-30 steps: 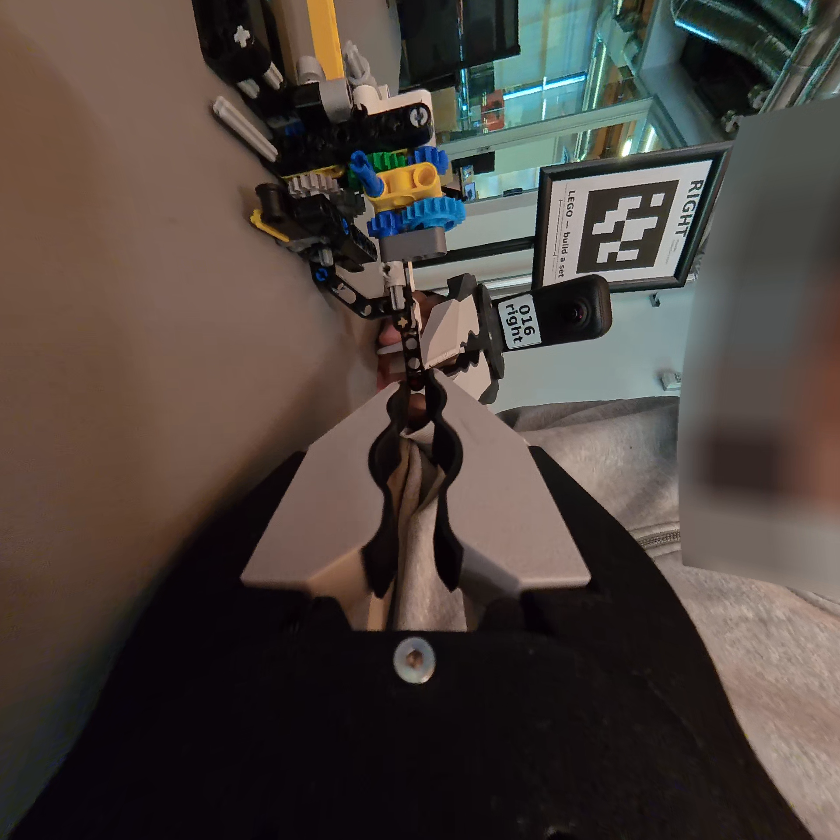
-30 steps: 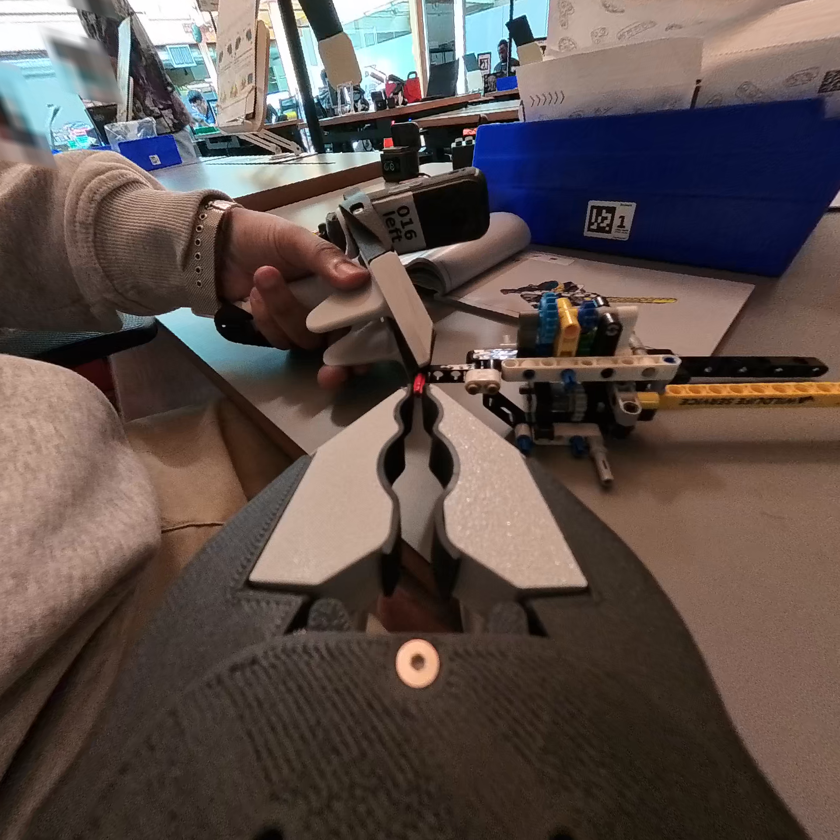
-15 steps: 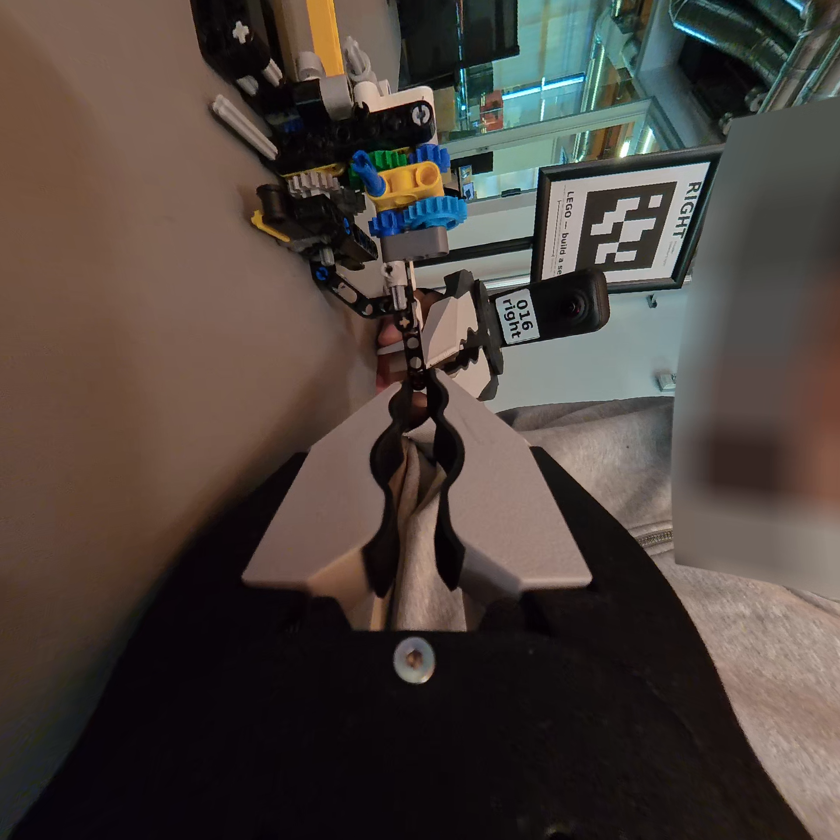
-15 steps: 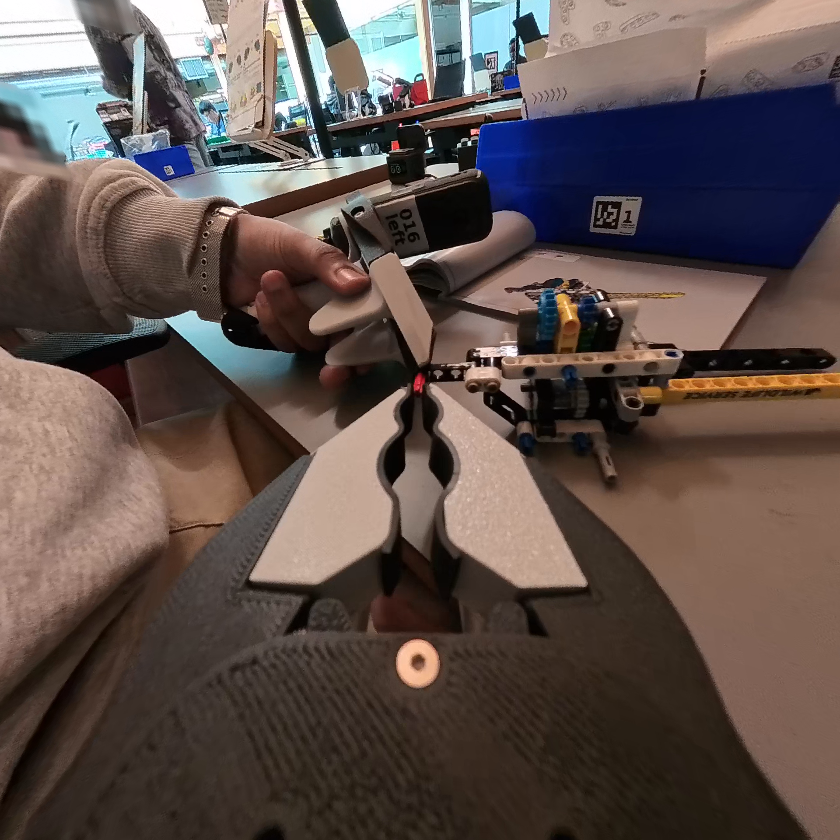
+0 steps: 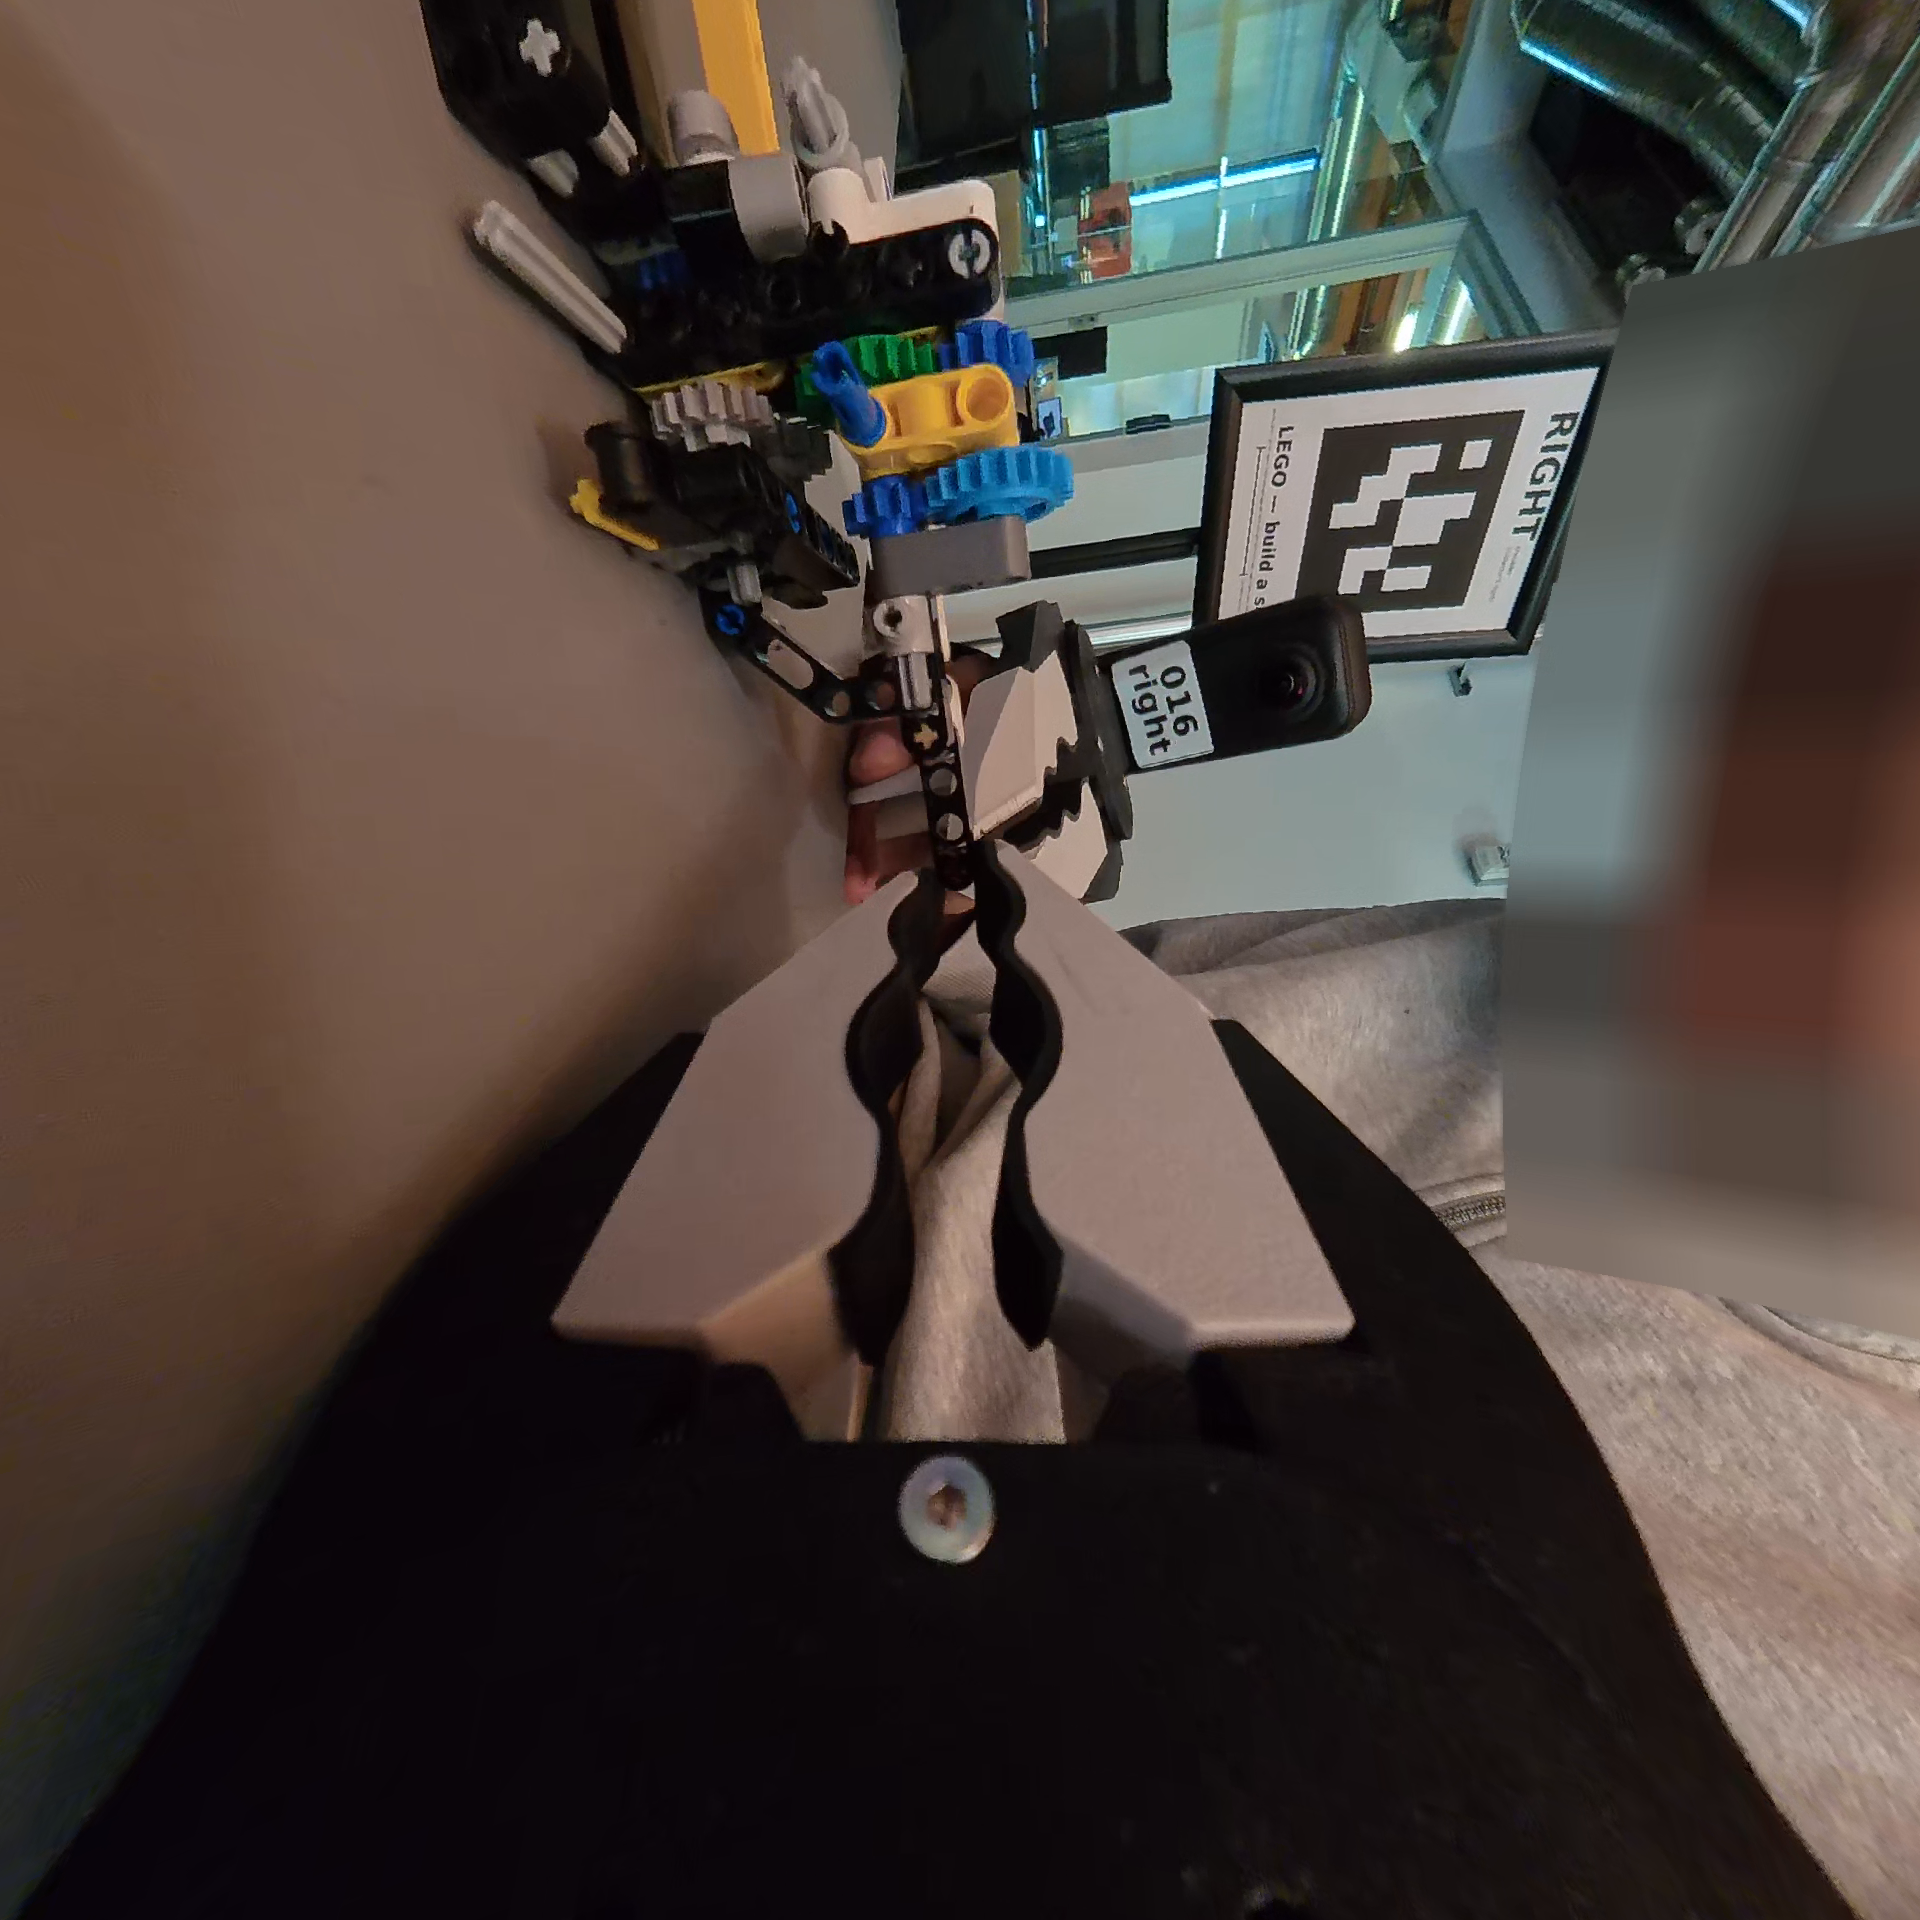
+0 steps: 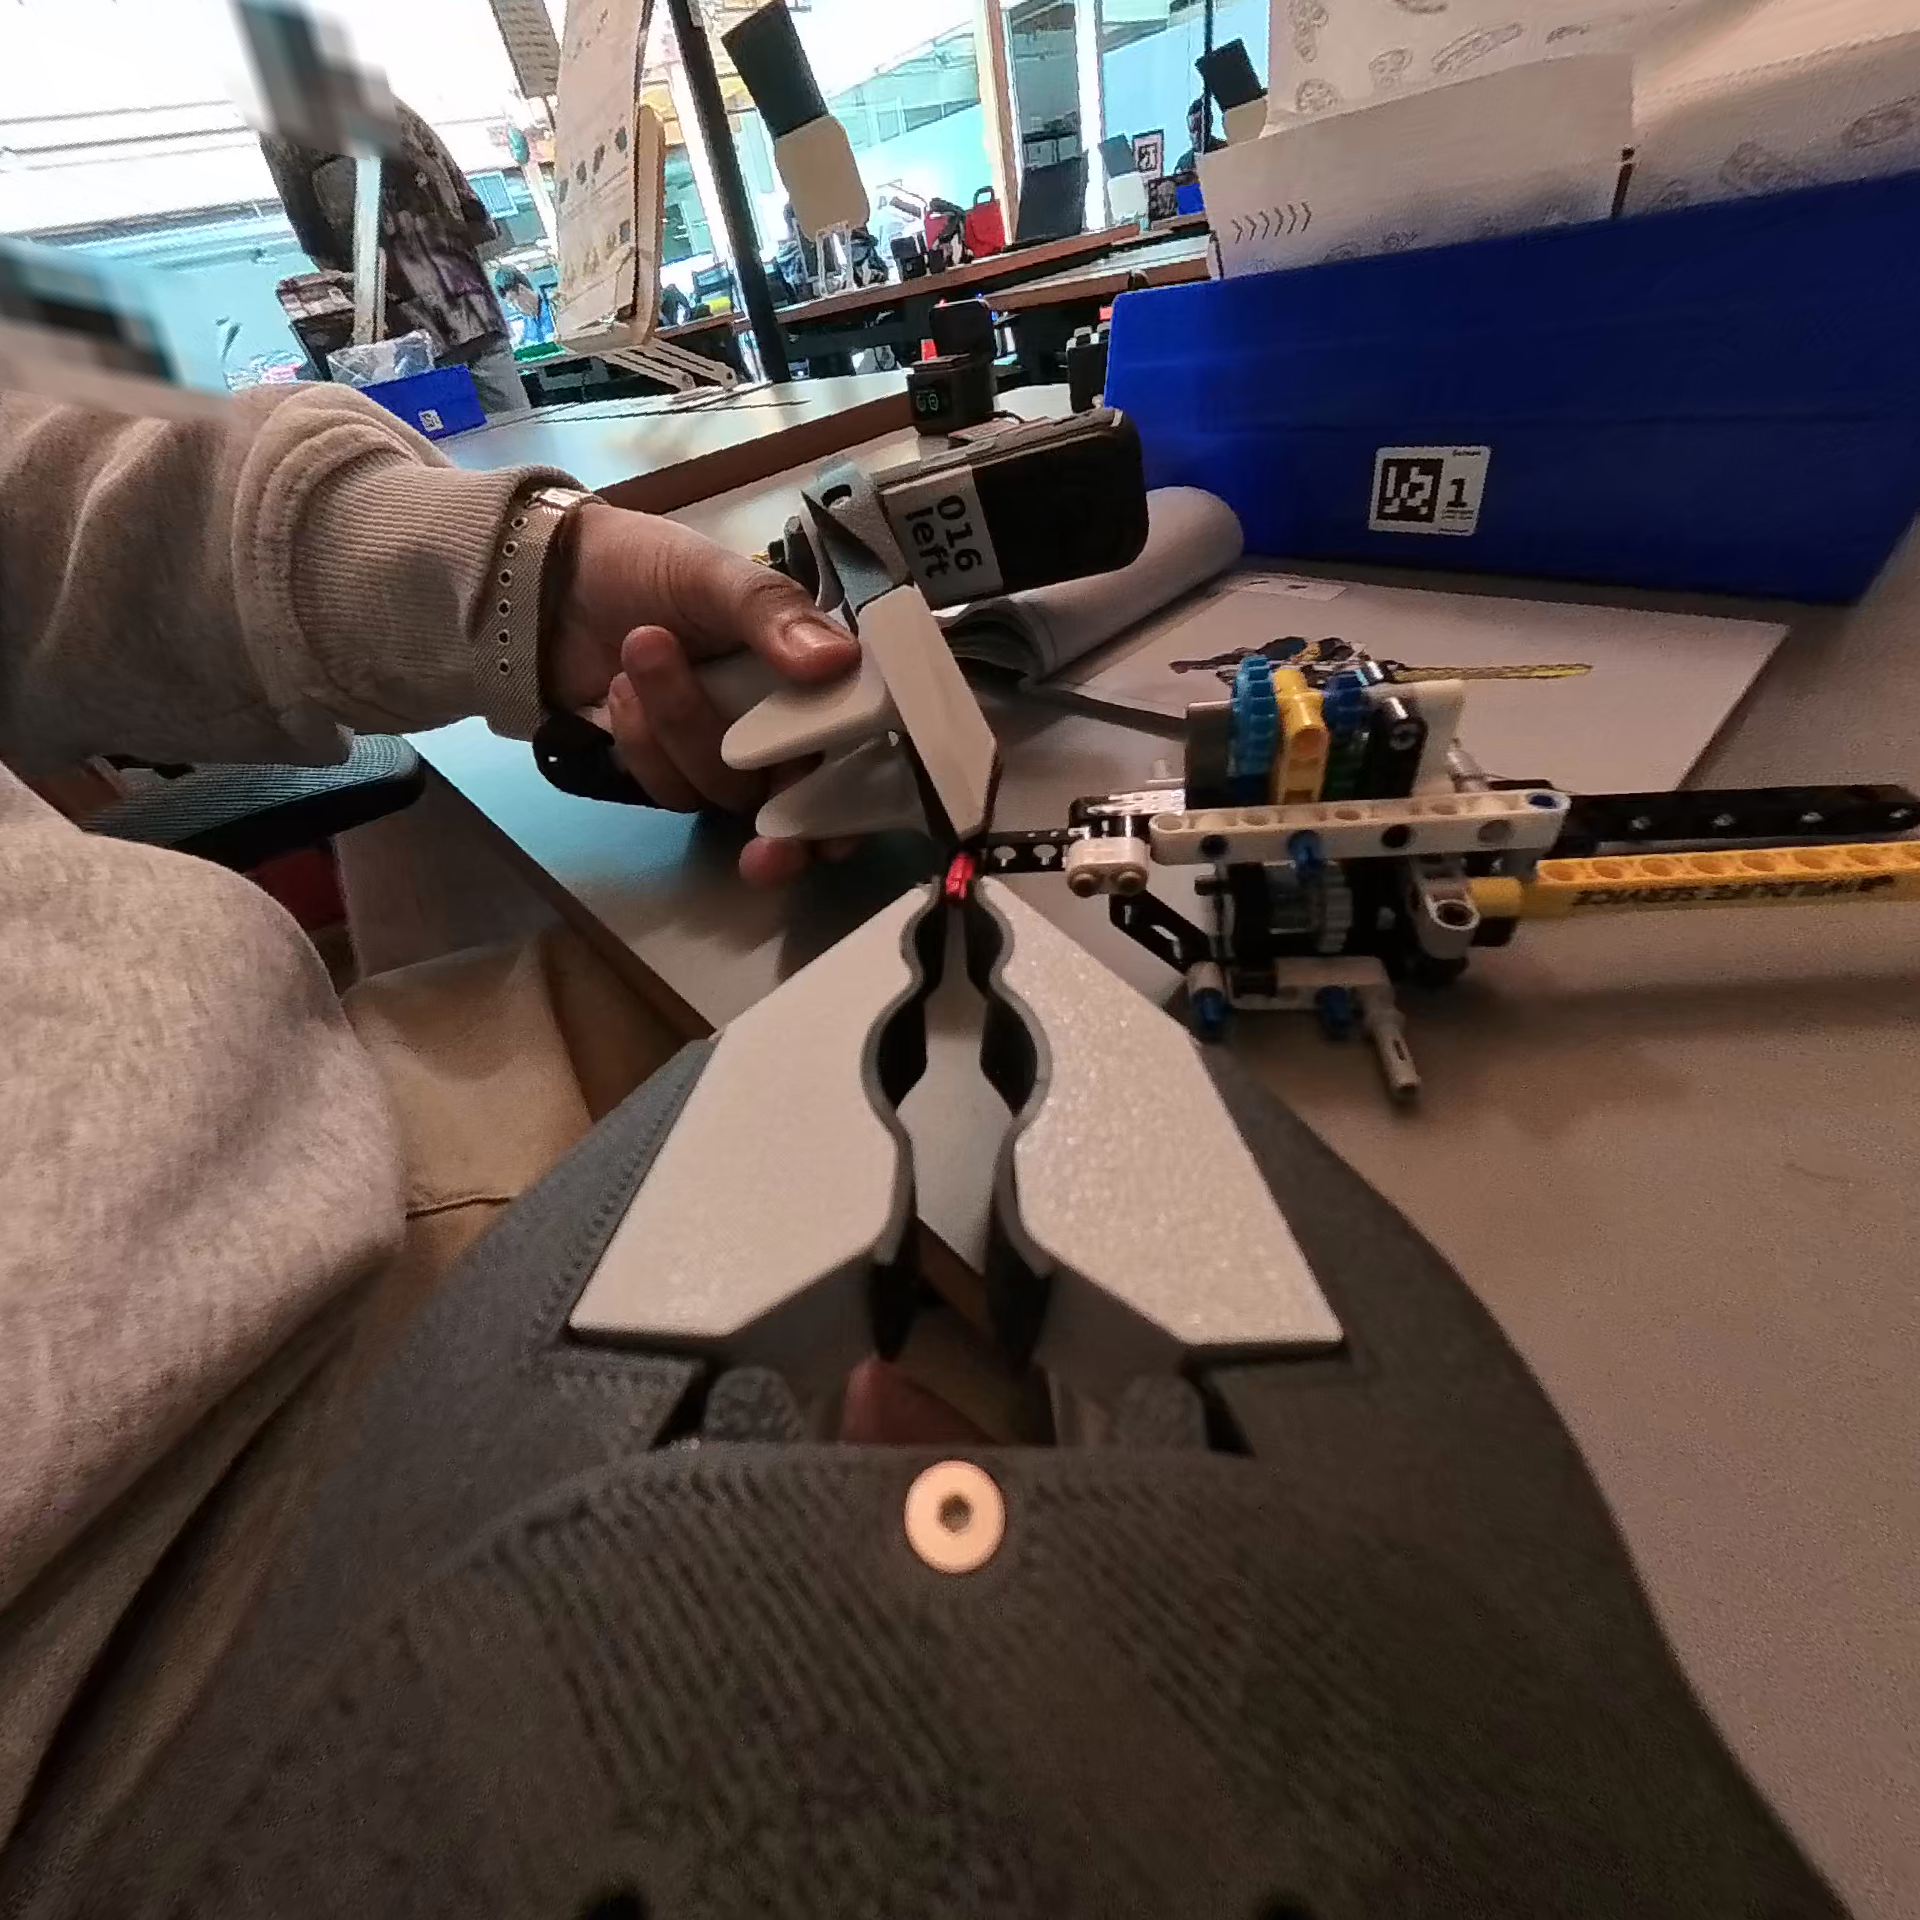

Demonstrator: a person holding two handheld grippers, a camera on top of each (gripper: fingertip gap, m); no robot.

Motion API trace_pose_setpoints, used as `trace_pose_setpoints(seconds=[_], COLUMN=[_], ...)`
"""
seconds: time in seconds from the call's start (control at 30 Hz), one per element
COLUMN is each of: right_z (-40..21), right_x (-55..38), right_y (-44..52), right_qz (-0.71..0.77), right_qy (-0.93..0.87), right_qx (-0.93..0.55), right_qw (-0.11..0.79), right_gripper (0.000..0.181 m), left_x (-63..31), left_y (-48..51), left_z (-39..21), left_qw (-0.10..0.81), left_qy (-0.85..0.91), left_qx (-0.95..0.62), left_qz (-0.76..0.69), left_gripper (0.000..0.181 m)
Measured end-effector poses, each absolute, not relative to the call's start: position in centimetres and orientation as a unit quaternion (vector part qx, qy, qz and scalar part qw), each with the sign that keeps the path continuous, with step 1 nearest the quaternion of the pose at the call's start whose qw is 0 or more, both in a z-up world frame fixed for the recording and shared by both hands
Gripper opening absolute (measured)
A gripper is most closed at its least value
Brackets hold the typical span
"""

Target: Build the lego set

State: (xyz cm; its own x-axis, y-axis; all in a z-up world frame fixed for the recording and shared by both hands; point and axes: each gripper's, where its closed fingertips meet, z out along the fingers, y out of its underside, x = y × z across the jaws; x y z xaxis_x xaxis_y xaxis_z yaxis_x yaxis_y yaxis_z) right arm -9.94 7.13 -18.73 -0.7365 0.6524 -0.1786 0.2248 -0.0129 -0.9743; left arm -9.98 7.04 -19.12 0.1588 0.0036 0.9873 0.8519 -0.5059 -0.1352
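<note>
The partly built lego model [image 6: 1330, 831], with blue, yellow and green gears, a white beam and long black and yellow beams, stands on the grey table [image 6: 1558, 1247]. It also shows in the left wrist view [image 5: 831, 416]. My left gripper [image 5: 948, 883] is shut on the end of a thin black beam [image 5: 935, 769] that sticks out from the model. My right gripper [image 6: 956, 896] is shut on a small red pin [image 6: 957, 871], held right at that beam's end [image 6: 1029, 854], tip to tip with the left gripper [image 6: 935, 727].
A blue bin [image 6: 1558, 395] with a marker tag stands at the back. An open instruction booklet [image 6: 1455, 644] lies behind the model. A framed marker sign [image 5: 1392, 499] stands beyond. The table edge [image 6: 582, 883] runs just left of the grippers. A hand [image 6: 675, 644] holds the left gripper. Only a small space, under 4 cm, lies between the two pairs of fingers.
Almost nothing: both grippers keep their grips at the beam's end. The right wrist view has shifted only slightly.
</note>
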Motion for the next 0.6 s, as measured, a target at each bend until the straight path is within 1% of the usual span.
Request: trace_pose_setpoints(seconds=[0.17,0.6], right_z=[-18.62,-18.57], right_x=[-9.89,-9.84], right_y=[7.14,7.15], right_qz=[0.649,0.658], right_qy=[-0.674,-0.670], right_qx=[-0.326,-0.326], right_qw=[0.138,0.113], right_gripper=[0.002,0.002], left_x=[-9.90,-9.94], left_y=[7.07,7.03], left_z=[-19.31,-19.09], left_qw=[0.369,0.372], left_qy=[-0.325,-0.322], left_qx=[-0.662,-0.658], left_qz=[-0.565,-0.571], left_gripper=[0.008,0.008])
